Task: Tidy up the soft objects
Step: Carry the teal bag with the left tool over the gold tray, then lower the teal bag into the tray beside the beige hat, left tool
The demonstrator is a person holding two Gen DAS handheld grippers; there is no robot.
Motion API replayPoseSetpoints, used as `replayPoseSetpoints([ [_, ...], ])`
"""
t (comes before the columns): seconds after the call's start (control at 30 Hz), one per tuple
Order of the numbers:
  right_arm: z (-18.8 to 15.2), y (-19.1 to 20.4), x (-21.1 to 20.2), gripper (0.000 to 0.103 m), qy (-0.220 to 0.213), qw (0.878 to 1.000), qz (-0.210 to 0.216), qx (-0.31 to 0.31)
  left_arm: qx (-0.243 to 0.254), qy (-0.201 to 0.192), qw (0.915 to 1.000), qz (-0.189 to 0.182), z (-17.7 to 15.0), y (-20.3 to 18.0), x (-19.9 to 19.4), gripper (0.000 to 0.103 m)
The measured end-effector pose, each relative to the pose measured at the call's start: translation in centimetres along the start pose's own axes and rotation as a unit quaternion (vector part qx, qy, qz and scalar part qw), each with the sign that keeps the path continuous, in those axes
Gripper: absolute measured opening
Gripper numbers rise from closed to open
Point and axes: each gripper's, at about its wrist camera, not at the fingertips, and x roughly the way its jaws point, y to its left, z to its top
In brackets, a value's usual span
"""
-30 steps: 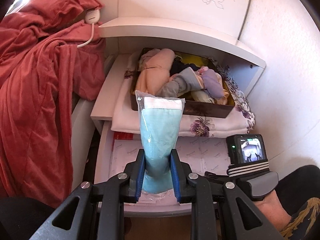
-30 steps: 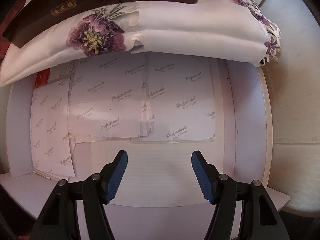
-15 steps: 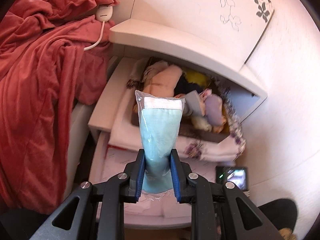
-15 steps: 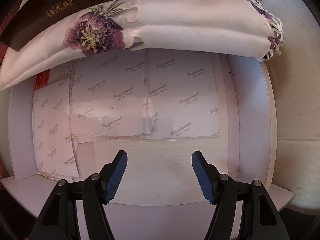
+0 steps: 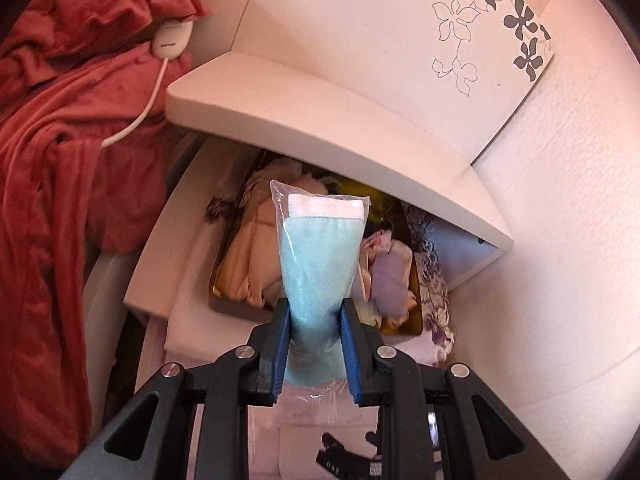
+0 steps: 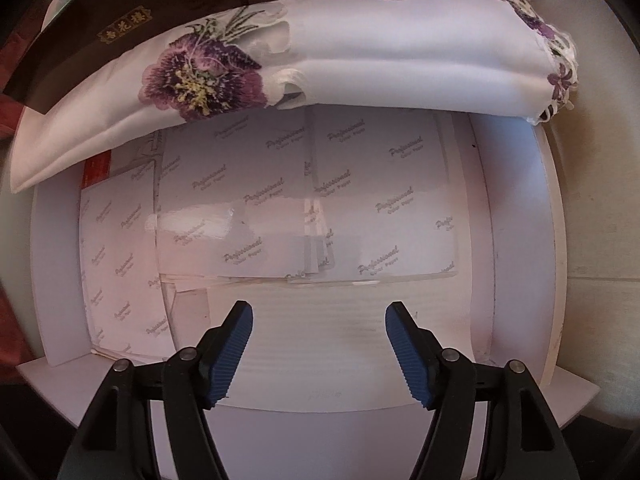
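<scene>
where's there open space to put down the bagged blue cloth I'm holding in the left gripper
The top white shelf, between the red blanket and the wall, looks bare. The lower shelf has a bare white strip under the open right gripper, in front of the printed paper sheets. The dark box of clothes is crowded.

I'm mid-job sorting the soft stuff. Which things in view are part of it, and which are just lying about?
Part of the job:
- bagged blue cloth, clamped in the left hand-held gripper
- box of soft items
- right hand-held gripper, open and empty

Just lying about:
- red blanket
- white corded controller
- floral cloth
- printed paper sheets
</scene>
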Motion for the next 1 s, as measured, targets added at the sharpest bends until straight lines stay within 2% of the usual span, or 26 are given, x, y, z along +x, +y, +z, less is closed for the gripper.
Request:
replayPoseSetpoints([
  [0.3, 0.2, 0.9, -0.9, 0.070, -0.005, 1.000, 0.016, -0.002, 0.046, 0.024, 0.9980, 0.037, 1.2, 0.0, 4.0, 0.023],
  [0.57, 0.0, 2.1, -0.8, 0.070, -0.026, 0.999, -0.016, -0.030, 0.086, 0.036, 0.9937, 0.063, 2.6, -0.4, 7.8, 0.023],
  [0.7, 0.3, 2.8, -1.2, 0.070, -0.036, 0.998, -0.014, -0.040, 0.115, 0.042, 0.9898, 0.073, 3.3, -0.9, 9.6, 0.023],
  [0.9, 0.4, 3.6, -0.5, 0.070, -0.027, 0.999, -0.012, -0.044, 0.152, 0.079, 0.9823, 0.077, 3.0, -1.2, 13.1, 0.023],
  [1.0, 0.4, 3.9, -0.4, 0.070, -0.026, 0.999, -0.008, -0.044, 0.144, 0.088, 0.9827, 0.077, 2.6, -0.7, 14.2, 0.023],
])
